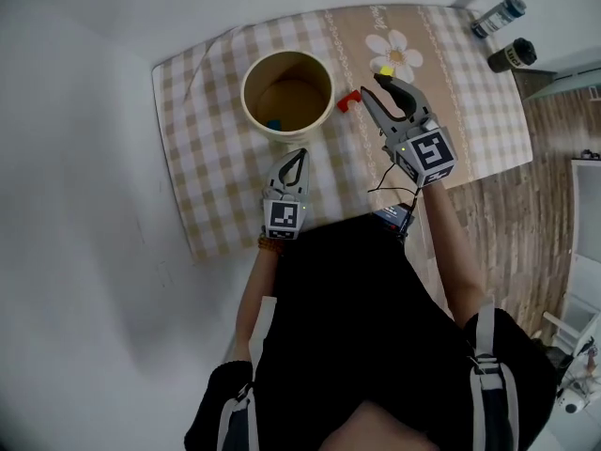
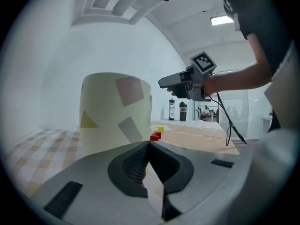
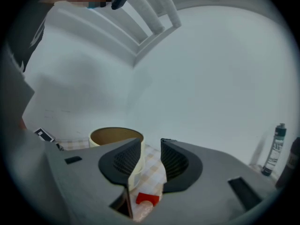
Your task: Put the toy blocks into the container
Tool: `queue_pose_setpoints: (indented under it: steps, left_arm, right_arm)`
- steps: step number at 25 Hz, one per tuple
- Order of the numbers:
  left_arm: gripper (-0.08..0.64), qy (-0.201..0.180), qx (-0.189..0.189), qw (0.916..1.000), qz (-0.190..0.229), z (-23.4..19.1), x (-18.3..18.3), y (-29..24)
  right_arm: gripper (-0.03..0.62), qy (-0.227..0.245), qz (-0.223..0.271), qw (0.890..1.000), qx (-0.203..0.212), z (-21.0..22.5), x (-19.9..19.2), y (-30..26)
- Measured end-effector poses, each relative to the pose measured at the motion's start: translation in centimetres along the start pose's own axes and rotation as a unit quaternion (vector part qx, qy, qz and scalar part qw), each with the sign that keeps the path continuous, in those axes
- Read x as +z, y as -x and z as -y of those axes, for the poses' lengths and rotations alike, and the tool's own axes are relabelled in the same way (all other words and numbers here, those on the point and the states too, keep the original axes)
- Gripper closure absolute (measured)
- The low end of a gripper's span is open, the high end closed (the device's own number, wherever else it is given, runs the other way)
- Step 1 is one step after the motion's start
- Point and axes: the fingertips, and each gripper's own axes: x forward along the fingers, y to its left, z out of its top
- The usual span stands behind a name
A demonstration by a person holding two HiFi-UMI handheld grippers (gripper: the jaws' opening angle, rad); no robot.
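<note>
**Q:** Left side, status?
**A:** My left gripper (image 1: 299, 156) is at the near part of the table (image 1: 216, 209), tips pointing at the container (image 1: 287, 94), which is just ahead. Its fingers (image 2: 133, 165) are together at the tips, with nothing between them. In the left gripper view the container's cream wall, with its pale patches, stands directly in front.

**Q:** Right side?
**A:** My right gripper (image 1: 374, 89) is over the table to the right of the container. Its fingers (image 3: 123, 161) stand apart and nothing is clamped. Through the gap, the right gripper view shows the red block (image 3: 147, 199) lying on the checked cloth (image 1: 188, 111) below, with the container's open rim beyond.

**Q:** Blocks, positions?
**A:** The red block is on the cloth between the container and my right fingertips, just beside the tips and apart from the container's wall. The yellow block (image 1: 383, 69) is on the cloth at the edge of the daisy print (image 1: 399, 53), just past the right gripper's tips. The blue block (image 1: 273, 123) is at the bottom of the container.

**Q:** Anything else on the table?
**A:** A pale-labelled bottle (image 1: 498, 15) and a dark bottle (image 1: 512, 55) are at the far right corner, well apart from the blocks.
</note>
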Motion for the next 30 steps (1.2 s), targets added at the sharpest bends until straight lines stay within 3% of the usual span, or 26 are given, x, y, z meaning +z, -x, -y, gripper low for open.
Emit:
queue_pose_setpoints:
  steps: [6,12,23,25,30]
  left_arm:
    - [0.558,-0.004,-0.033,0.9994,0.003,2.0,0.5,-1.6]
    - [0.559,-0.012,-0.067,0.9977,-0.002,4.1,0.1,-2.6]
    - [0.558,0.01,-0.064,0.9977,-0.016,4.0,-0.8,-2.8]
    - [0.558,0.011,-0.066,0.9976,-0.017,4.1,-0.9,-2.8]
    - [0.558,0.013,-0.066,0.9974,-0.025,4.0,-1.1,-3.1]
  right_arm:
    - [0.456,-0.016,-0.023,0.999,-0.033,2.3,-2.8,1.6]
    - [0.456,-0.021,-0.053,0.998,-0.042,1.8,-6.0,2.3]
    - [0.454,-0.033,-0.103,0.994,-0.034,0.8,-10.4,1.6]
    - [0.402,-0.036,-0.113,0.992,-0.033,0.6,-11.3,1.4]
    - [0.398,-0.037,-0.13,0.99,-0.027,0.3,-12.7,0.5]
